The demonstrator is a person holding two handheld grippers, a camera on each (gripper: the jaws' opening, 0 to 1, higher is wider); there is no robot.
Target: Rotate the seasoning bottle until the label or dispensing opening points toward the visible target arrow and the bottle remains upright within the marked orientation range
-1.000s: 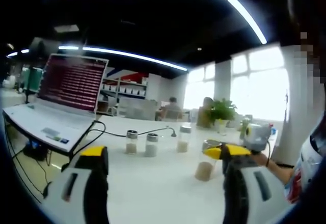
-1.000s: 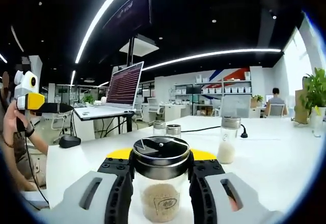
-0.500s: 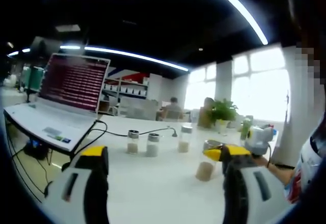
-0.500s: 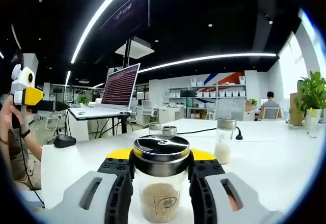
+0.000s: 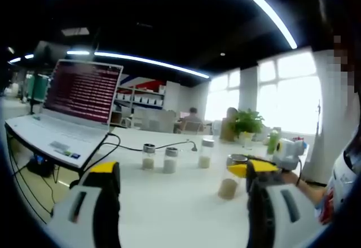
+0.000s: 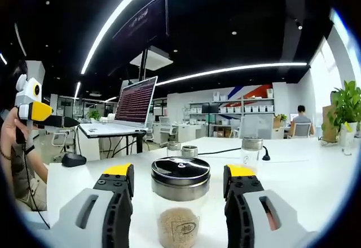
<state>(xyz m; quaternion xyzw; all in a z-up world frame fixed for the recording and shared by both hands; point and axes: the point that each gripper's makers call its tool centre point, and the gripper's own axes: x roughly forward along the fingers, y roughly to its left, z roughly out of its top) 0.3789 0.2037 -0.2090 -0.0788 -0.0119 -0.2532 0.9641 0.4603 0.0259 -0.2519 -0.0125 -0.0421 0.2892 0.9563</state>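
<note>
**Bottle let go, standing on the table**

My right gripper (image 6: 179, 194) is spread wide, its jaws flanking the bottle (image 6: 180, 203) with a gap on each side, touching nothing. The bottle stands upright on the white table (image 6: 316, 175), between the jaws, its printed mark facing my camera. I can't see any target arrow, so I can't judge whether it points correctly. I take the open jaws as either a re-grip or a finish.

My left gripper (image 5: 179, 203) hangs parted and empty, raised off to the side, I'd guess to keep clear of the turn. From there the bottle (image 5: 230, 180) sits right of three other jars (image 5: 169, 159), near the laptop (image 5: 67, 113) and its cable (image 5: 169, 145).
</note>
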